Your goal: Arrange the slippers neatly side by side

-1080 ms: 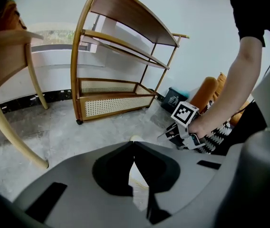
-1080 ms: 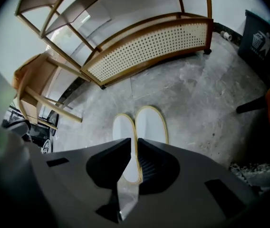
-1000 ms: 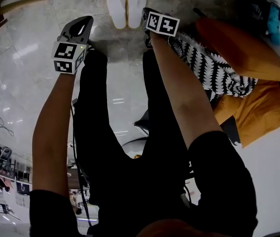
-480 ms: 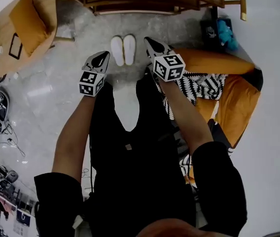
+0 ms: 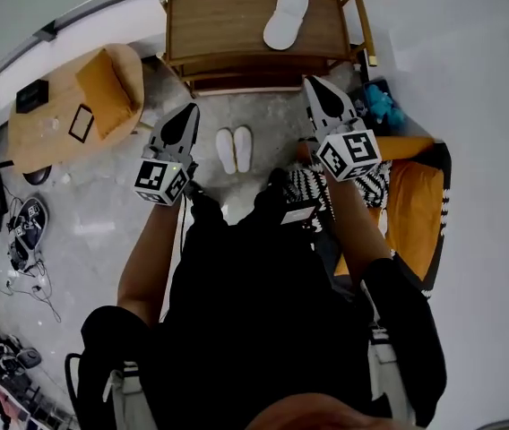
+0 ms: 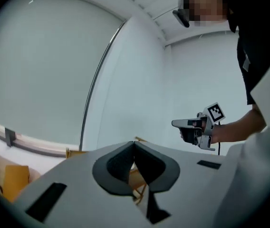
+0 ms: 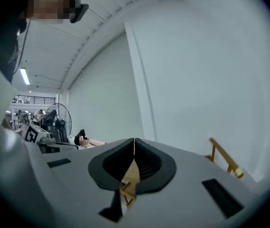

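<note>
Already the white slippers (image 5: 234,150) are seen paired on the grey stone floor (image 5: 102,231), sides touching, long axes parallel, toes twd the wooden surface (image 5: 228,21). They lie between and well below both claws, w/ the left claw (image 5: 187,115) apparently nearer. Left claw and right claw (image 5: 315,86) are closed tight, nothing held. Slippers look soft, flat, round-ended.

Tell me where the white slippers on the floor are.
In the head view, the slippers lie side by side near top centre, in front of the wooden table, between the left gripper and right gripper.
</note>
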A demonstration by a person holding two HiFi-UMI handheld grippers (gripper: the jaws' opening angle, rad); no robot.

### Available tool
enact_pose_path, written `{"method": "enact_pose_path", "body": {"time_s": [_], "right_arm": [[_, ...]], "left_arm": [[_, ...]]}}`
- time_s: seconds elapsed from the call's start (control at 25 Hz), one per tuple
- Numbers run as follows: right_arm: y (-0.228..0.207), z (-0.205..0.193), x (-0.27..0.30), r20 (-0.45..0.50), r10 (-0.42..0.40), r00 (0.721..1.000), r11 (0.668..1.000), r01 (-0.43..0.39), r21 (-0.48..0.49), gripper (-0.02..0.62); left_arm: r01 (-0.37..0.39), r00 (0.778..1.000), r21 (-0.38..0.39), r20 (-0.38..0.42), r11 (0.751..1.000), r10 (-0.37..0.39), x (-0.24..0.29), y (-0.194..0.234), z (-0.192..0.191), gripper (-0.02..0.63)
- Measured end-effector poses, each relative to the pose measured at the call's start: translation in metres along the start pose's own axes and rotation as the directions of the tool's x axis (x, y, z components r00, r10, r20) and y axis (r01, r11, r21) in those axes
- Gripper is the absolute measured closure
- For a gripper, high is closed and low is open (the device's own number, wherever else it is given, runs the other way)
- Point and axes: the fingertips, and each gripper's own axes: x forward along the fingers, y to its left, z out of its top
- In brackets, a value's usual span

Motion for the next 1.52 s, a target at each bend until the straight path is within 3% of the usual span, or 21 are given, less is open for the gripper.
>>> {"method": "enact_pose_path", "body": {"time_s": [0.2, 0.32, 0.4, 1.12, 1.36, 1.52], "right_arm": [[0.015, 0.098, -0.067, 0.218, 0.078, 0.973, 0.992, -0.054, -0.112, 0.561], [0.01, 0.137, -0.101, 0.333, 0.102, 0.938, 0.984, -0.045, -0.174, 0.561], [0.014, 0.148, -0.108, 0.357, 0.125, 0.926, 0.979, -0.058, -0.194, 0.561], [-0.037, 0.097, -0.123, 0.249, 0.216, 0.944, 0.976, -0.208, -0.058, 0.565], [0.007, 0.087, -0.119, 0.217, 0.265, 0.94, 0.964, -0.26, -0.051, 0.565], [0.046, 0.088, -0.14, 0.207, 0.265, 0.942, 0.964, -0.252, -0.087, 0.565]], "left_arm": [[-0.042, 0.99, 0.116, 0.136, 0.992, 0.026, -0.027, -0.025, 0.096, 0.589], [-0.054, 0.972, 0.133, 0.233, 0.99, 0.021, -0.029, -0.039, 0.14, 0.589], [-0.062, 0.963, 0.134, 0.268, 0.989, 0.024, -0.035, -0.043, 0.156, 0.59], [-0.113, 0.979, 0.106, 0.179, 0.988, 0.093, -0.008, -0.131, 0.117, 0.591], [-0.102, 0.98, 0.1, 0.181, 0.99, 0.082, -0.039, -0.127, 0.121, 0.591], [-0.039, 0.978, 0.093, 0.208, 0.995, 0.018, -0.065, -0.132, 0.121, 0.591]]}}
